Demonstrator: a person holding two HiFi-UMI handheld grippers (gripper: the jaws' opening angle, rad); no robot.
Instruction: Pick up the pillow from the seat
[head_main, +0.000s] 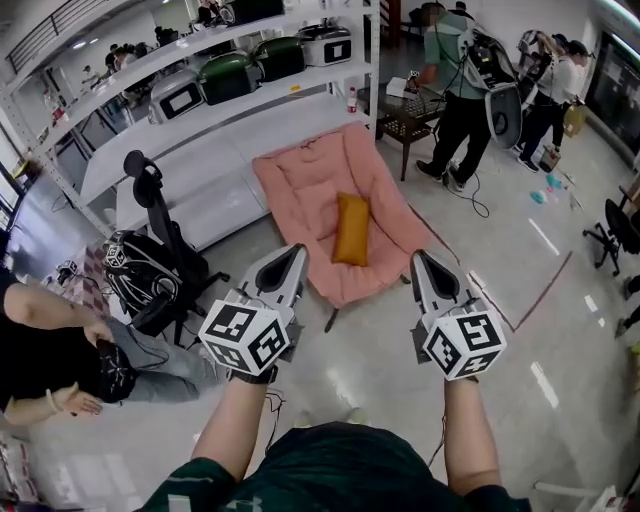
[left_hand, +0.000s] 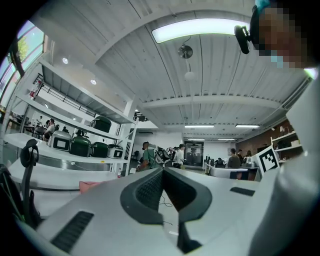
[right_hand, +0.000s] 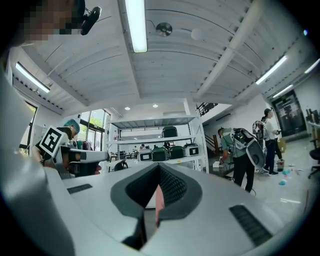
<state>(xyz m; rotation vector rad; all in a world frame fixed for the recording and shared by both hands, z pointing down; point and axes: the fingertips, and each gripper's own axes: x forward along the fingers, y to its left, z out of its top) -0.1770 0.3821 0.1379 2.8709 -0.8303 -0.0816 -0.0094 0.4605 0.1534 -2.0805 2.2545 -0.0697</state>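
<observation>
An orange pillow lies lengthwise in the middle of a pink round seat on the floor ahead. My left gripper hovers before the seat's near edge, left of the pillow, jaws together and empty. My right gripper is at the seat's right edge, level with the pillow's lower end, also shut and empty. The left gripper view shows the left gripper closed, with a bit of the pink seat at its left. In the right gripper view the right gripper is closed, and a pink sliver shows between the pads.
A white shelf rack with green and black cookers stands behind the seat. A black office chair with a bag is at the left, beside a seated person. People and a small dark table stand far right.
</observation>
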